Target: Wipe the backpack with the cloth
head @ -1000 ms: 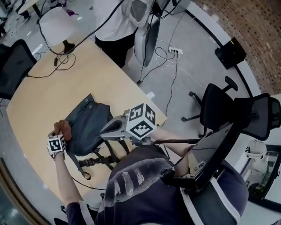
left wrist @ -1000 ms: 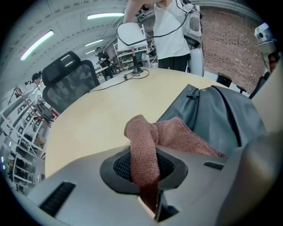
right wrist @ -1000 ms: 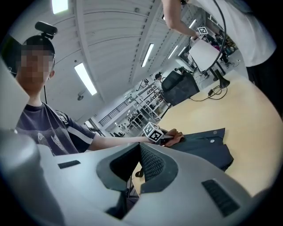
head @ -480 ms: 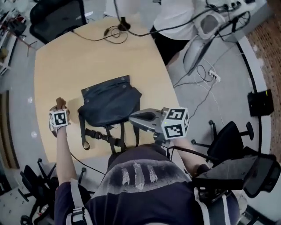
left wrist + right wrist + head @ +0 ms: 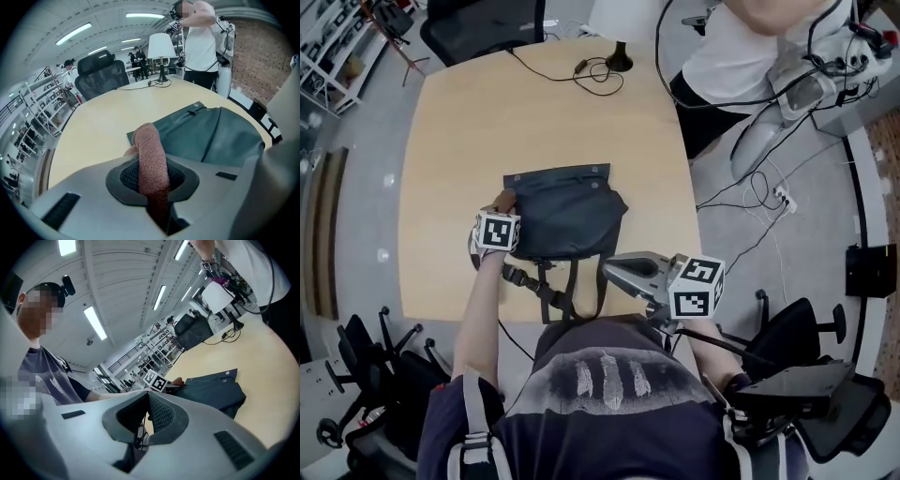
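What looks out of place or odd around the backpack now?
Nothing stands out. The backpack lies flat on the table, its straps trailing toward the near edge. The left gripper clamps the cloth at the backpack's left edge; the right gripper, empty, hovers clear of it.

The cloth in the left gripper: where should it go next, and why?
Probably a short slide to the right, onto the backpack's flap. The left gripper is shut on the reddish cloth, which sits only at the backpack's left edge, near its far corner, so nearly all the dark fabric lies to its right.
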A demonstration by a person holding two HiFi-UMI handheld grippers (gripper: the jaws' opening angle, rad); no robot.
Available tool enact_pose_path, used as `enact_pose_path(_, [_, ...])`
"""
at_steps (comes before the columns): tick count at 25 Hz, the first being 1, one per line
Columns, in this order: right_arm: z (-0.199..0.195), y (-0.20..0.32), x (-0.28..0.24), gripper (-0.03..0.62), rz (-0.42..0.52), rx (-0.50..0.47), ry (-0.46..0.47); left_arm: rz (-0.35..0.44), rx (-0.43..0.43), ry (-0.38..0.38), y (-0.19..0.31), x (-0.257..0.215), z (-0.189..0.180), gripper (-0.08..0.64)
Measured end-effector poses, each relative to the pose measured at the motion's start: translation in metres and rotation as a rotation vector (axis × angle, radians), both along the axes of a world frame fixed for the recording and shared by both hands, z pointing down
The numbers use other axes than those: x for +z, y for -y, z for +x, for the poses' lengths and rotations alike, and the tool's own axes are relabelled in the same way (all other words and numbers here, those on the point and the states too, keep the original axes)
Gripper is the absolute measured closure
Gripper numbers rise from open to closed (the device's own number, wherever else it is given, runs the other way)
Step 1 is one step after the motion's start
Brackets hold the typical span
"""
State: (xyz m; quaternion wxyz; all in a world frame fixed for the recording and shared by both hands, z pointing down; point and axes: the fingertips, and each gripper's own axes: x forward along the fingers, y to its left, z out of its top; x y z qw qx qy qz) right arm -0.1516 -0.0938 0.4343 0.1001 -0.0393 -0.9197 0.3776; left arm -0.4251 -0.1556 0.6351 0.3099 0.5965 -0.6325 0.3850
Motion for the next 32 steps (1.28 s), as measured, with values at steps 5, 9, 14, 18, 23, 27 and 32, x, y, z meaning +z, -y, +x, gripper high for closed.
enact_pose_path(5, [0.036,0.004,0.006,0.591,-0.025,0.062,0.002,-0.034,0.110,-0.081,0.041,-0.005,0.072,0.505])
enact_pose_path(9, [0.069,0.008,0.010,0.591,-0.033,0.118,0.001,-0.054,0.248,-0.166,0.082,-0.001,0.154,0.505])
enact_pose_path(14, [0.110,0.016,0.013,0.591,-0.047,0.185,0.009,-0.037,0.397,-0.250,0.115,-0.019,0.237,0.505])
enact_pose_path(18, [0.131,0.023,0.016,0.591,-0.072,0.208,0.026,0.081,0.385,-0.583,0.128,-0.065,0.301,0.505])
enact_pose_path(23, [0.134,0.025,0.015,0.591,-0.062,0.163,0.040,0.231,0.137,-0.770,0.142,-0.086,0.297,0.505])
enact_pose_path(27, [0.131,0.023,0.011,0.591,-0.052,0.120,0.045,0.215,-0.013,-0.569,0.133,-0.053,0.254,0.505])
enact_pose_path(32, [0.124,0.016,0.011,0.591,-0.062,0.044,0.039,0.118,0.183,-0.197,0.102,-0.028,0.246,0.505])
